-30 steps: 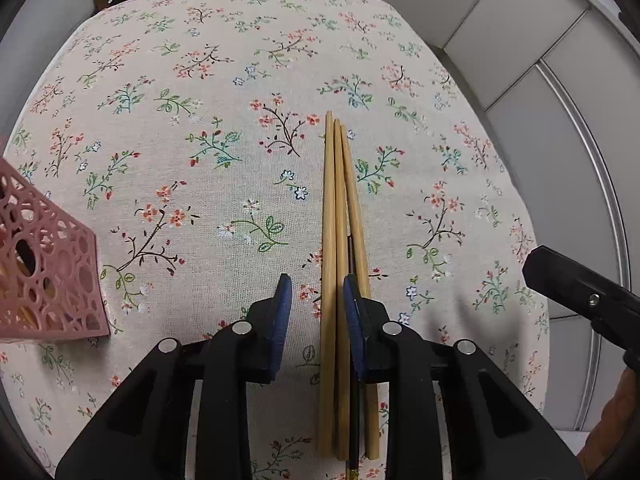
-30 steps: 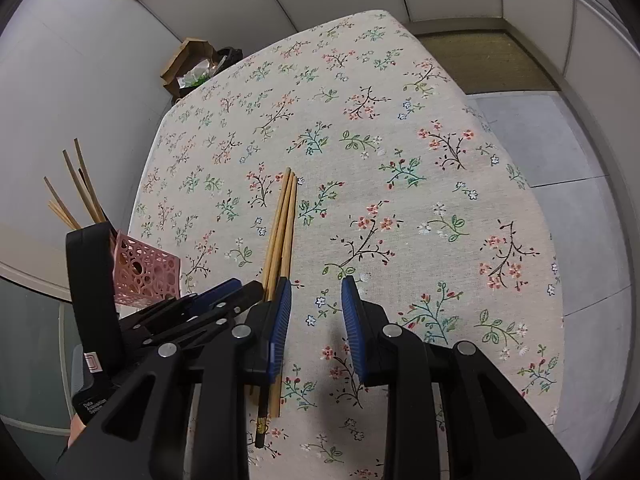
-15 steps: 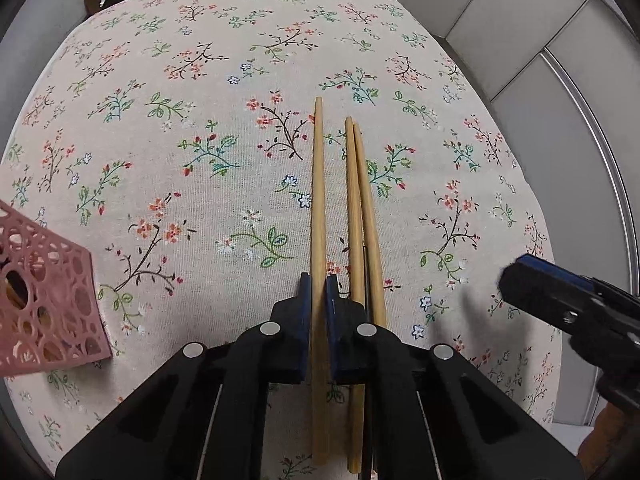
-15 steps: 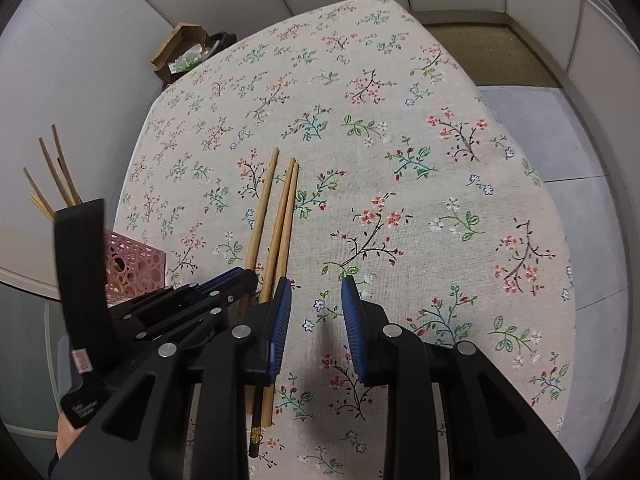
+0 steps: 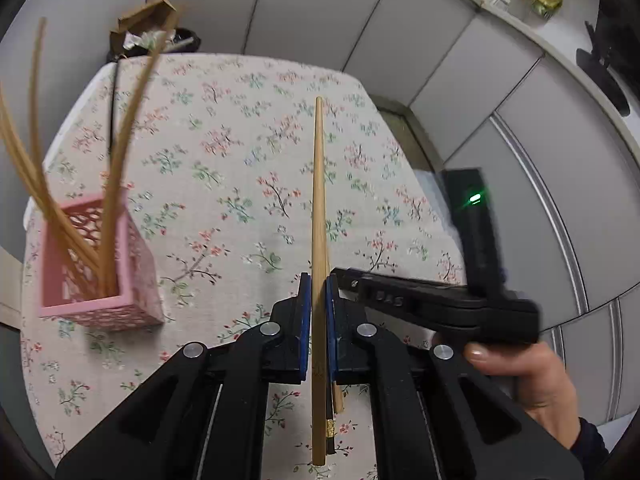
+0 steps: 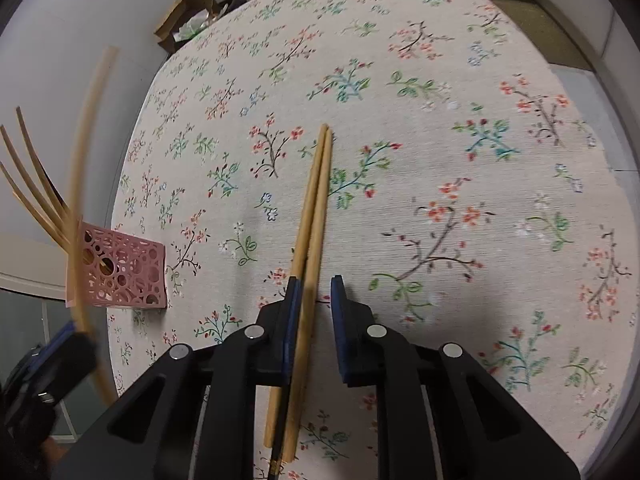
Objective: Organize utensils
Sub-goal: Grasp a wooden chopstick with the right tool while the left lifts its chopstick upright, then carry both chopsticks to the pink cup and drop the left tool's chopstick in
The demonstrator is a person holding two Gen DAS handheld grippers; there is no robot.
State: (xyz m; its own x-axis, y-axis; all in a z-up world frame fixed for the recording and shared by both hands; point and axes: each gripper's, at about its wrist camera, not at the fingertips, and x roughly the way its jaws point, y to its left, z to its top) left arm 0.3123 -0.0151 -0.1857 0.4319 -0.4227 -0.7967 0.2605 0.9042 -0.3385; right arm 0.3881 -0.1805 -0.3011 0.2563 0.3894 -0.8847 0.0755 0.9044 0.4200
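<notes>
- The left gripper (image 5: 315,312) is squeezing one chopstick (image 5: 318,208) tight and holding it up off the table (image 5: 224,160).
- The right gripper (image 6: 313,312) is closing its jaws around two more sticks (image 6: 316,200) that are lying flat near the middle of the table. The left pad is touching them; the right pad is not touching yet.
- A thin dark stick (image 6: 280,432) is lying under that pair.
- The pink basket (image 5: 132,256) is sitting by the left edge of the table, with sticks (image 5: 116,152) already standing in it.
- I think this is the picking-up step. Next, the lifted chopstick needs to go over to the basket and drop in, tip down.
- The cloth between here and the basket is bare, so there is lots of room.
- The two grippers are very near each other, so they could bump.
- The tall sticks are leaning out of the basket and could get in the way.
</notes>
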